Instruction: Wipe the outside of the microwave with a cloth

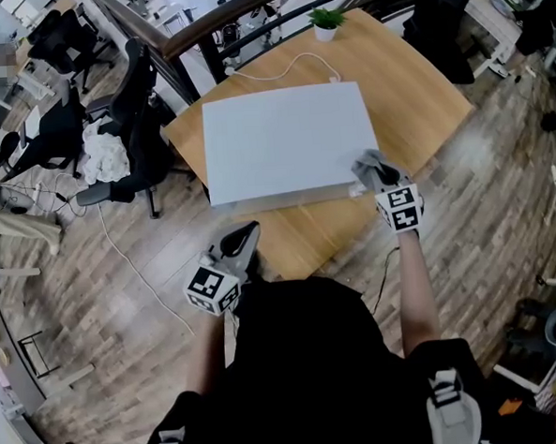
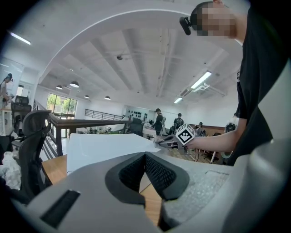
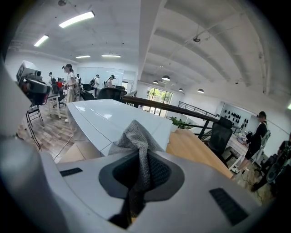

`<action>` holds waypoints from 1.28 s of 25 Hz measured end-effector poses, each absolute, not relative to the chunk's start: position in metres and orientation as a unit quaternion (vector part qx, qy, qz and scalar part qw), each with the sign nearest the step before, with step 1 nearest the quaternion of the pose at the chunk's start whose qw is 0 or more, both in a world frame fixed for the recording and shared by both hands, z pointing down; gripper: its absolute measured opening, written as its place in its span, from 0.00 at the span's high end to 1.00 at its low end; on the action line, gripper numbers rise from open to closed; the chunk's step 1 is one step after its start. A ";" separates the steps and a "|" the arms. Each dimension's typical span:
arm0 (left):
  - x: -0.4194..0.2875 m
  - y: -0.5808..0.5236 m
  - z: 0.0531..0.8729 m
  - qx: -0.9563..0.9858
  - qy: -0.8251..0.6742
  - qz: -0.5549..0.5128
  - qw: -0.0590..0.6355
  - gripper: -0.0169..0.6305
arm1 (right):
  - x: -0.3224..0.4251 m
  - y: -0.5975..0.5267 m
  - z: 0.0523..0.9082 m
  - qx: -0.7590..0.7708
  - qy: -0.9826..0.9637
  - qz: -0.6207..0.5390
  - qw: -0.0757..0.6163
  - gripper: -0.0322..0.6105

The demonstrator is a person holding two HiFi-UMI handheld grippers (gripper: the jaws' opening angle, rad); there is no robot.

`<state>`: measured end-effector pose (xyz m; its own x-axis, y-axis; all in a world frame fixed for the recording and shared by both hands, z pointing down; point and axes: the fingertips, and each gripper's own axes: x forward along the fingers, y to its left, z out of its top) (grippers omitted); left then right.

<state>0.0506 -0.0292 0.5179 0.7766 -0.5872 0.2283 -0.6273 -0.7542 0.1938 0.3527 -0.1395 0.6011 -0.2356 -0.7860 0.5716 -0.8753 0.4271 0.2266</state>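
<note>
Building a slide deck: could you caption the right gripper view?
Right gripper clamps a grey cloth close to a corner of the white microwave.

A boxy white microwave [image 1: 287, 141] lies on the round wooden table [image 1: 421, 95], with a thin white cable [image 1: 287, 70] behind it and a small green potted plant [image 1: 326, 21] at the far edge. The right gripper [image 1: 378, 175] holds a grey woven cloth [image 3: 136, 136] at the microwave's near right corner.

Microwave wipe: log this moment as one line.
right gripper: shut on cloth | cloth: at microwave near right corner | left gripper: shut, empty, off microwave
</note>
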 end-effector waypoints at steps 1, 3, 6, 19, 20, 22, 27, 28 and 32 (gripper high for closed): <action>0.050 -0.029 0.518 0.933 -0.327 0.076 0.131 0.97 | 0.353 -0.140 0.601 0.530 -0.783 0.069 0.319 0.93; 0.049 -0.029 0.517 0.931 -0.331 0.074 0.132 0.97 | 0.352 -0.143 0.600 0.528 -0.784 0.071 0.318 0.93; 0.047 -0.029 0.518 0.929 -0.337 0.072 0.134 0.97 | 0.353 -0.150 0.601 0.524 -0.787 0.077 0.315 0.93; 0.031 -0.033 0.520 0.919 -0.362 0.071 0.137 0.97 | 0.350 -0.195 0.602 0.515 -0.793 0.074 0.317 0.93; 0.031 -0.033 0.521 0.919 -0.363 0.069 0.137 0.97 | 0.350 -0.196 0.602 0.515 -0.793 0.075 0.318 0.93; 0.030 -0.033 0.521 0.918 -0.365 0.069 0.139 0.97 | 0.350 -0.199 0.603 0.515 -0.793 0.073 0.319 0.93; 0.027 -0.033 0.521 0.917 -0.368 0.072 0.136 0.97 | 0.350 -0.205 0.603 0.517 -0.790 0.070 0.323 0.93; 0.026 -0.033 0.521 0.917 -0.368 0.072 0.138 0.97 | 0.350 -0.206 0.603 0.519 -0.789 0.068 0.322 0.93; 0.025 -0.034 0.521 0.916 -0.369 0.072 0.141 0.97 | 0.346 -0.204 0.601 0.515 -0.792 0.071 0.319 0.93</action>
<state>0.0251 -0.0337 0.5210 0.7176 -0.6552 0.2362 -0.6959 -0.6879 0.2060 0.3464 -0.2039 0.6010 -0.2647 -0.7713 0.5788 -0.8619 0.4585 0.2167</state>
